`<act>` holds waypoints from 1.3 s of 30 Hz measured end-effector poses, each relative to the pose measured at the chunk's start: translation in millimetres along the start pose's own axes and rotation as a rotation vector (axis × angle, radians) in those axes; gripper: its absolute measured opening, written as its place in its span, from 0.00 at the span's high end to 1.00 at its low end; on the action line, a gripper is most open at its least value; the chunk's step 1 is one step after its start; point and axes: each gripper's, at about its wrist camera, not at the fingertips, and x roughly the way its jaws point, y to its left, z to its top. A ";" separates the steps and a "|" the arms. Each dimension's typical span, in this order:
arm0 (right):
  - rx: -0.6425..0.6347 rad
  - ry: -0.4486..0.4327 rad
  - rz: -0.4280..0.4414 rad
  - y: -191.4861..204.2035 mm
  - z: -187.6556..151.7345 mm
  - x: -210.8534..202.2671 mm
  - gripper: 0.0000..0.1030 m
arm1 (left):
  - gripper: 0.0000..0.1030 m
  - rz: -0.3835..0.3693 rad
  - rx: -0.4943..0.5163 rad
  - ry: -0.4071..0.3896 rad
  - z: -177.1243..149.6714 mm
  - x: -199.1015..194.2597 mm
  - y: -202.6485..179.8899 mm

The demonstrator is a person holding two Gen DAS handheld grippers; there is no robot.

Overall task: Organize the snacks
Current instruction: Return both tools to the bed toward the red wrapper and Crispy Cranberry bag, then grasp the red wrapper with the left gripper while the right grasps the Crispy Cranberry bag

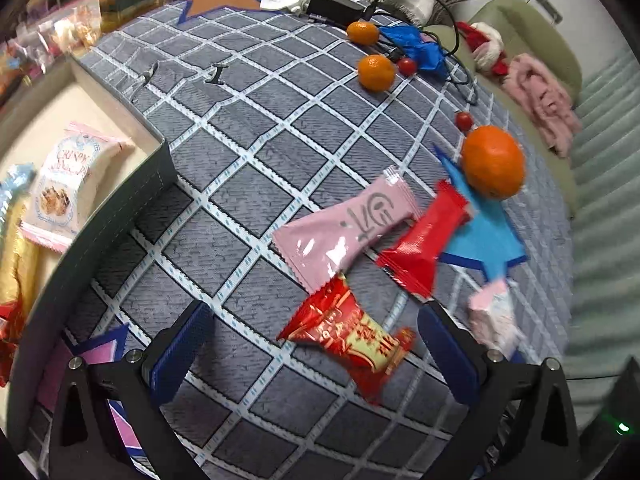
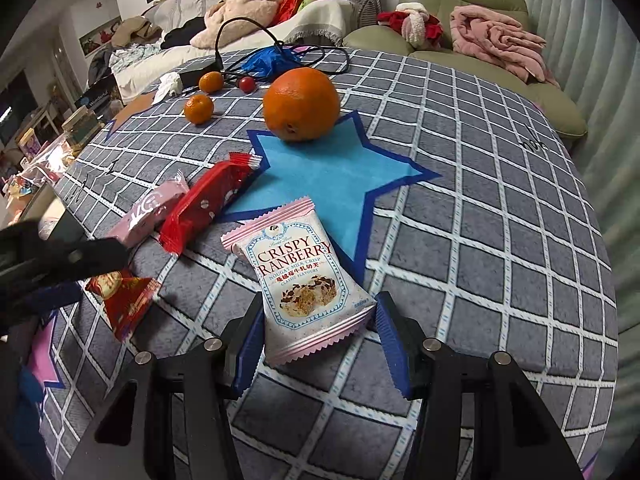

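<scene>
Snacks partly sorted: box (image 1: 158,160) at table edge holds one Crispy Cranberry packet (image 1: 66,184) plus, apparently, a few blurred others. Four remain on the checked cloth (image 2: 500,200): Crispy Cranberry pouch (image 2: 304,276) between the right gripper's (image 2: 318,342) spread jaws, ungripped; red-gold packet (image 1: 352,336) between the left gripper's (image 1: 316,350) spread jaws; pink wrapper (image 1: 344,228); red wrapper (image 1: 424,248). Three oranges, two cherry tomatoes.

box (image 1: 158,160) – left part cut off | left gripper (image 2: 60,276) – blurred, jaws perhaps open | pink packet (image 1: 494,320) – smeared
</scene>
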 end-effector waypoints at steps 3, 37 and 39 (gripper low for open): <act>0.014 0.001 0.002 -3.7 -3.7 -4.0 0.47 | 0.22 0.067 0.099 -0.046 -6.3 -3.5 -8.2; -0.007 0.079 -0.059 22.0 -77.4 -35.0 0.00 | 0.20 -0.033 0.620 -0.164 -76.3 -24.8 20.6; -0.004 0.079 -0.058 21.8 -77.0 -35.0 0.00 | 0.20 -0.033 0.618 -0.165 -76.6 -24.8 20.4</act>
